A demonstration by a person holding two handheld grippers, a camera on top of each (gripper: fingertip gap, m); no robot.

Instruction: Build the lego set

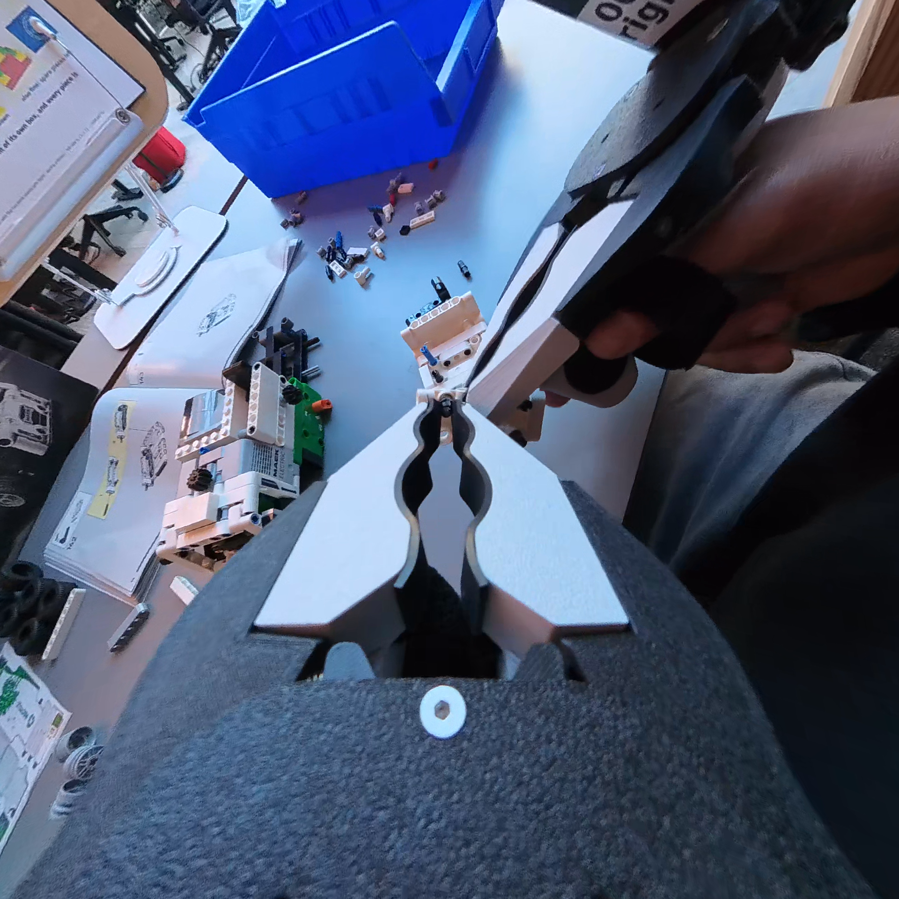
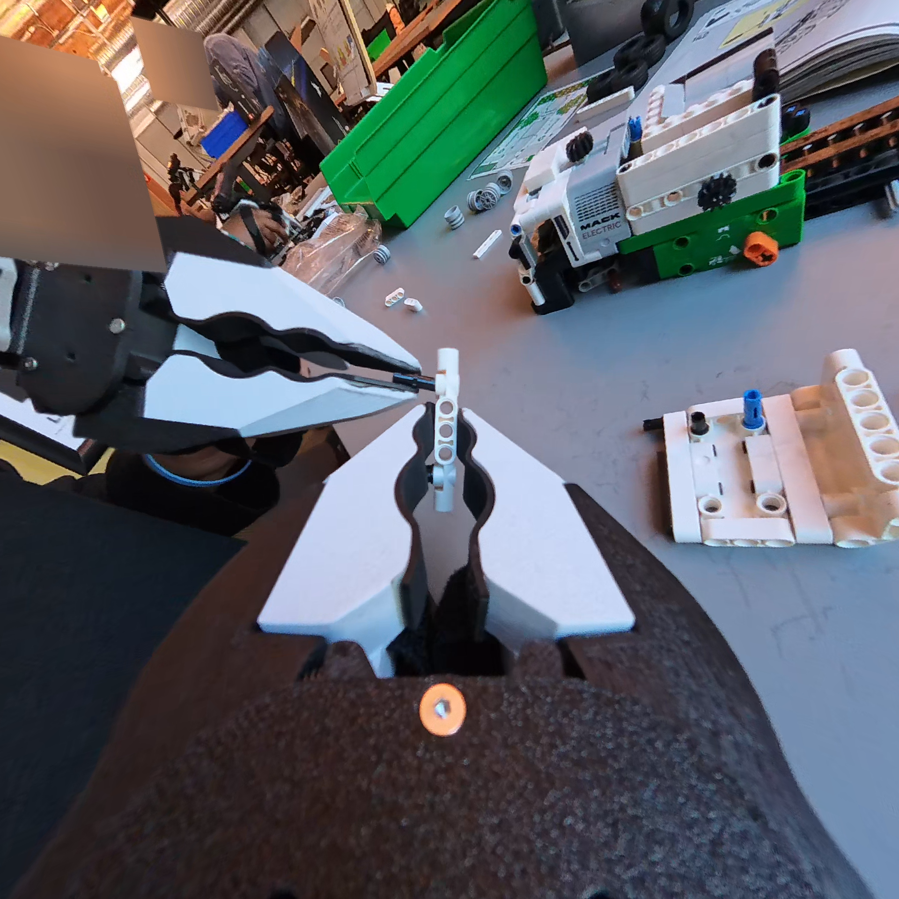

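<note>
In the right wrist view my right gripper (image 2: 443, 413) is shut on a thin white beam assembly (image 2: 445, 438) and holds it upright above the grey table. My left gripper (image 2: 416, 379) comes in from the left, shut on a short black pin (image 2: 413, 382) whose end sits at the white connector (image 2: 447, 372) on top of the beam. In the left wrist view my left gripper (image 1: 445, 406) meets the right gripper (image 1: 469, 386) tip to tip over the white piece (image 1: 430, 395). The part-built white and green truck (image 2: 656, 204) stands at the back right. A white panel sub-assembly (image 2: 778, 476) lies to the right.
A blue bin (image 1: 350, 82) stands at the far end, with several loose small parts (image 1: 369, 228) in front of it. Green bins (image 2: 438, 121), black tyres (image 2: 632, 58), grey wheel hubs (image 2: 486, 194) and an open instruction booklet (image 1: 121, 486) surround the truck (image 1: 233, 467). A person's hand holds the right gripper. My left and right fingertips are right by each other.
</note>
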